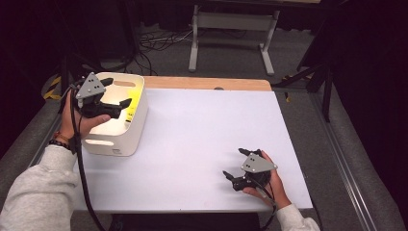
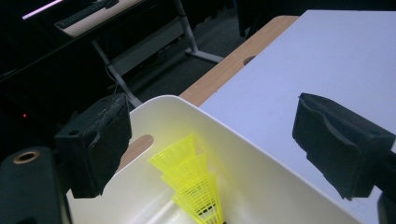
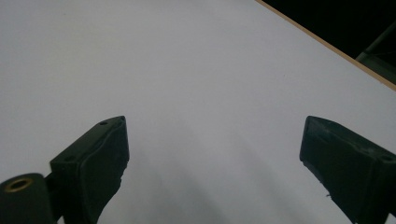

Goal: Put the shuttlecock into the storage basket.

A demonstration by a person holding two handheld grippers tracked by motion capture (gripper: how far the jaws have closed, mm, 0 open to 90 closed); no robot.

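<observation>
The bin [image 1: 126,129] is cream-white. Inside it lies a bright yellow shuttlecock [image 2: 194,185] whose skirt has a fine mesh pattern. The desk [image 1: 207,144] has a plain white top with a light wooden strip along its far edge. Both tongs, left [image 1: 115,93] and right [image 1: 234,163], are black, each topped by a grey plate. The sleeves [image 1: 33,197] are light grey.

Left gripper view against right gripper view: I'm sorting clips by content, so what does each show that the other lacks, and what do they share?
The left gripper view alone shows the white bin, with yellow shuttlecocks stacked inside it, and a desk frame on the floor beyond the table. The right gripper view alone shows bare table surface between its jaws, nothing lying on it. Both share the white table top with its wooden edge, and each hand-held gripper's two black jaws standing wide apart, holding nothing.
</observation>
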